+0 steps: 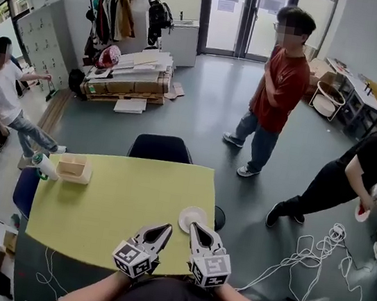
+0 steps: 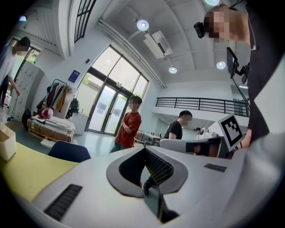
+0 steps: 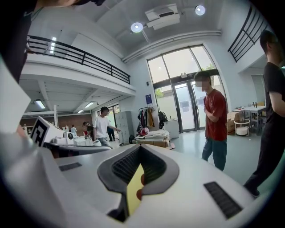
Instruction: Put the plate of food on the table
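Our left gripper [image 1: 166, 228] and right gripper [image 1: 195, 227] are closed, holding nothing. The white plate [image 1: 192, 218], lower middle, looks light and breakable; we'd pinch its rim.

White plate [image 1: 192, 219] on yellow table [image 1: 118, 199]

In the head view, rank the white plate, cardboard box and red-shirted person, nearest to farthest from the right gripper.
1. Small round white plate, at the right gripper's tips.
2. Tan cardboard box, yellow table's far left.
3. Red-shirted person, standing beyond it.
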`<state>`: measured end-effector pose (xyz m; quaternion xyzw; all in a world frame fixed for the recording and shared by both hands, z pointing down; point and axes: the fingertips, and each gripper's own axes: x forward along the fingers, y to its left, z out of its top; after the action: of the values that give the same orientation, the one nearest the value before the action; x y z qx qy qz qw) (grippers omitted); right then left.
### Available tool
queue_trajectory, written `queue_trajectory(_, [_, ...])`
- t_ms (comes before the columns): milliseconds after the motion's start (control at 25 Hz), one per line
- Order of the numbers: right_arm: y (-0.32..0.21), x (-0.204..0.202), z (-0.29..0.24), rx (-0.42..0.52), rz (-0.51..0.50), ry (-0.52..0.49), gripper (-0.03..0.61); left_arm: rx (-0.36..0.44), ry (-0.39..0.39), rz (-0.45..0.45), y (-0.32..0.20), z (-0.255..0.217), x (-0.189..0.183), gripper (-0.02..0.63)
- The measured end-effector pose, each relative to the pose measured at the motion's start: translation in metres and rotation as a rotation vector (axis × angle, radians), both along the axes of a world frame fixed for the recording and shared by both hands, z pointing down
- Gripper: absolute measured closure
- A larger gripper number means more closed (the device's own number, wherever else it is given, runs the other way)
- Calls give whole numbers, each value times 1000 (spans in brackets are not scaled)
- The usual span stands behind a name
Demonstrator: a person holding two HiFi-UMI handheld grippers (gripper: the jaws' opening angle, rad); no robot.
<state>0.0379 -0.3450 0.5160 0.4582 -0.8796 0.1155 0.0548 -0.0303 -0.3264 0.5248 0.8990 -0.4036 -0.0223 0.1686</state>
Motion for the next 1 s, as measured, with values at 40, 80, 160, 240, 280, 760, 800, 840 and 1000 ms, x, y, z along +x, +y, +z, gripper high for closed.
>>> queue_trajectory(40, [0, 0, 0, 0, 2, 1, 568, -1, 1, 1, 0, 0, 1, 604])
queue_trajectory(80, [0, 1, 0, 1, 5, 2, 568, -2, 3, 2, 0, 0, 1, 604])
queue_trajectory(160, [1, 2, 1, 0, 10, 3, 568, -6, 6, 4, 1, 1, 3, 604])
queue_trajectory(240, [3, 2, 2, -1, 12, 2, 568, -9, 8, 5, 1, 2, 3, 604])
queue_trajectory(280, [3, 2, 2, -1, 12, 2, 568, -10, 8, 6, 2, 2, 3, 604])
queue_trajectory(760, [7, 5, 10, -15, 23, 10, 568, -21, 6, 13, 5, 8, 7, 604])
queue_trajectory(800, [7, 5, 10, -16, 23, 11, 568, -24, 5, 12, 5, 8, 6, 604])
queue_trajectory(840, [7, 4, 9, -16, 23, 11, 568, -27, 4, 12, 5, 8, 6, 604])
queue_trajectory(1000, [9, 3, 10, -17, 23, 14, 568, -29, -4, 9, 6, 10, 3, 604])
